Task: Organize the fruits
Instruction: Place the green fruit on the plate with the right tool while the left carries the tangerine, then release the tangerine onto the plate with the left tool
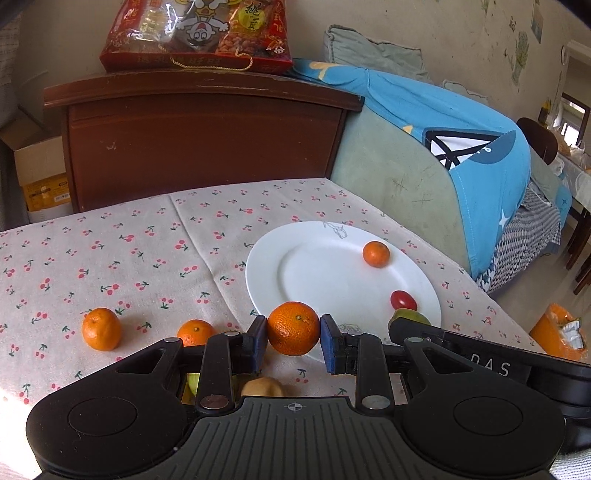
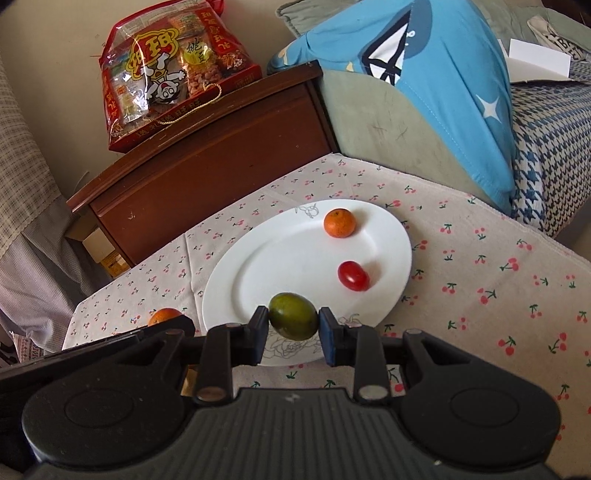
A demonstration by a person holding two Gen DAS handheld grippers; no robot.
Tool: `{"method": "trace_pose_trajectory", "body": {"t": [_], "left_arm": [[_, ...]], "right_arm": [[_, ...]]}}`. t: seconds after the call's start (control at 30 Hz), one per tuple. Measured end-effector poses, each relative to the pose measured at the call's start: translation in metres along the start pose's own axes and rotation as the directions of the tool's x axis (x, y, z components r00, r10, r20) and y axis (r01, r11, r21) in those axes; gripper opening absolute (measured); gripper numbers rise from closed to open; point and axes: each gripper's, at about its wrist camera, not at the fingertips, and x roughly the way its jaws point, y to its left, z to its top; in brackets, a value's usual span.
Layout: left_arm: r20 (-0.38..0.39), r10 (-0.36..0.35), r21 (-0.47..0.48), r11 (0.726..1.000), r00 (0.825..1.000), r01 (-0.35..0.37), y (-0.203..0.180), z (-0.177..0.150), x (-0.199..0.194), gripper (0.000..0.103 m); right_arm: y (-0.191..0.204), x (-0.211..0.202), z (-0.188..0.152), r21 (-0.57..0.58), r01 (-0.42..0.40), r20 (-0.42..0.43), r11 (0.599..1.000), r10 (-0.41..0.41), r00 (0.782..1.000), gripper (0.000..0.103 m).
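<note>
My left gripper [image 1: 293, 334] is shut on an orange mandarin [image 1: 293, 328], held just above the near left rim of the white plate [image 1: 314, 266]. My right gripper [image 2: 292, 326] is shut on a green oval fruit [image 2: 292, 320] over the plate's [image 2: 280, 266] near rim. On the plate lie a small mandarin [image 2: 340, 222] and a red cherry tomato [image 2: 353, 276]. Two more mandarins [image 1: 101, 328] [image 1: 195, 331] rest on the cherry-print cloth at left. A yellowish fruit [image 1: 263, 387] shows partly under the left gripper.
The table with the cherry-print cloth [image 1: 129, 258] stands against a brown wooden cabinet [image 1: 203, 140] with a red snack bag [image 1: 195, 33] on top. A sofa with a blue cover [image 1: 461, 147] borders the table's right side. An orange bin [image 1: 557, 332] stands beyond the table's right edge.
</note>
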Motion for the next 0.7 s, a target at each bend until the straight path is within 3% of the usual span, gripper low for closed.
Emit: {"method": "trace_pose_trajectory", "body": {"t": [0.33, 0.4, 0.47, 0.63, 0.7], "left_arm": [[-0.055, 0.013, 0.035, 0.999, 0.998, -0.011, -0.012, 0.006, 0.024, 0.03], [-0.052, 0.022, 0.043, 0.999, 0.998, -0.02, -0.015, 0.009, 0.024, 0.035], [-0.045, 0.047, 0.042, 0.998, 0.998, -0.045, -0.015, 0.013, 0.021, 0.049], [-0.02, 0.055, 0.02, 0.998, 0.998, -0.055, -0.008, 0.02, 0.005, 0.068], [-0.012, 0.061, 0.016, 0.998, 0.998, -0.061, -0.006, 0.022, -0.002, 0.069]], "right_arm": [[-0.006, 0.013, 0.001, 0.033, 0.019, -0.009, 0.999, -0.019, 1.0, 0.032], [-0.007, 0.011, 0.003, 0.04, 0.028, 0.006, 0.999, -0.029, 1.0, 0.032], [-0.008, 0.007, 0.005, 0.047, 0.034, 0.023, 0.998, -0.035, 0.999, 0.033], [-0.008, 0.002, 0.006, 0.053, 0.034, 0.037, 0.998, -0.036, 0.999, 0.036], [-0.007, 0.001, 0.006, 0.047, 0.032, 0.035, 0.998, -0.034, 0.999, 0.04]]}}
